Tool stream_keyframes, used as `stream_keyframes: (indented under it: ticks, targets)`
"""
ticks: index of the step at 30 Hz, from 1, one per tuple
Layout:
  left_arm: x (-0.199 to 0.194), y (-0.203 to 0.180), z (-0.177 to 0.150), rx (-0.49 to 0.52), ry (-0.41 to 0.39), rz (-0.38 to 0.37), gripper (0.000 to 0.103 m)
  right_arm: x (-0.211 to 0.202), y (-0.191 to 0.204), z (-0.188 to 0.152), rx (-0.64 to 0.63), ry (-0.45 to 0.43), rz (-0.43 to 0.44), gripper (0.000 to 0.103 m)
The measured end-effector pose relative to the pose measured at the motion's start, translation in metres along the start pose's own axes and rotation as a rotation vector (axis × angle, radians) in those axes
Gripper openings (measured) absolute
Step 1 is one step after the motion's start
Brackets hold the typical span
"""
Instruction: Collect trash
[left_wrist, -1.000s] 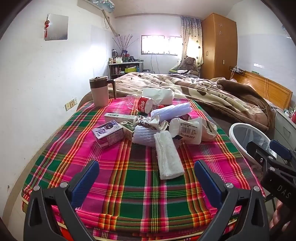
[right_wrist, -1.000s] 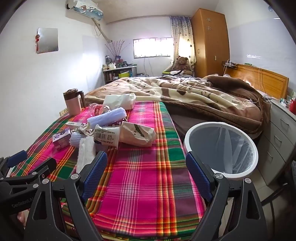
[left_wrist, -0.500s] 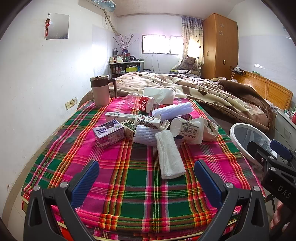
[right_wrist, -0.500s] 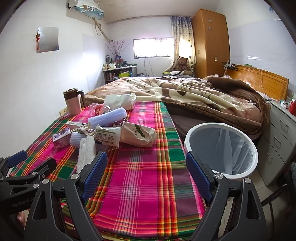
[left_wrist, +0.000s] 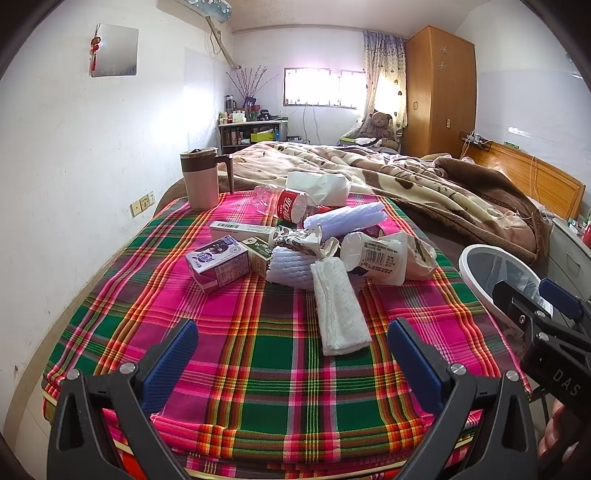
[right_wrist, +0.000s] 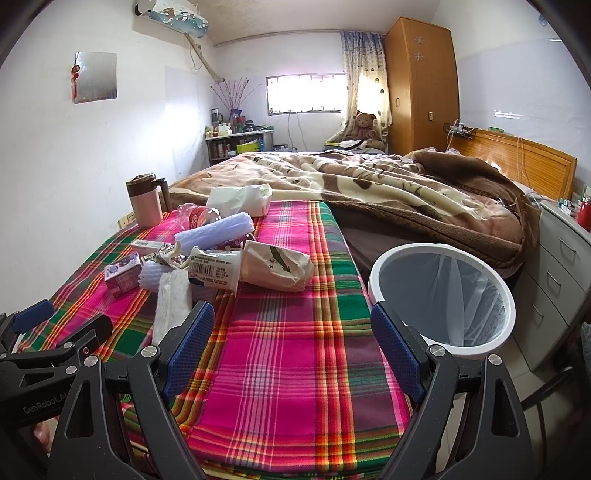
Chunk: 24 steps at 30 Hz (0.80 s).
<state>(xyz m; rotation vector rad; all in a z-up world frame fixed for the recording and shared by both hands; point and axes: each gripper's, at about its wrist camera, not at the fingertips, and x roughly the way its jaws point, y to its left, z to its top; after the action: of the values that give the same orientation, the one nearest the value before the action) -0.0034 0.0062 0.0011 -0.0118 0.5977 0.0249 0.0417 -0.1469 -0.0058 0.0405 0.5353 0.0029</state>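
Holding both tools spread and empty at the near edge of the plaid cloth (left_wrist: 280, 373), you had collected nothing yet, as far as the views showed. Your left gripper (left_wrist: 291, 354) pointed at the folded white paper towel (left_wrist: 338, 306), the nearest piece. Your right gripper (right_wrist: 293, 347) hung between the cloth and the white lined bin (right_wrist: 443, 295), which looked empty and stood on the floor just beside the table. Behind the towel lay the heap: purple carton (left_wrist: 218, 260), labelled cup (left_wrist: 376, 256), paper bag (right_wrist: 277, 267), then the crushed cola bottle (left_wrist: 284, 203). All of it remained to be binned.
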Motion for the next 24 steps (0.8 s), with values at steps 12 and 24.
stream_keyframes:
  ticks: [12, 24]
  targets:
    - [0.0001, 0.0005, -0.0001, -0.001, 0.000, -0.001, 0.103, -0.0001, -0.0010, -0.0003, 0.002, -0.002, -0.004, 0.088]
    - [0.0009, 0.0001, -0.0006, -0.003, 0.001, -0.001, 0.103, -0.0010, -0.0022, -0.0005, 0.001, -0.001, -0.005, 0.088]
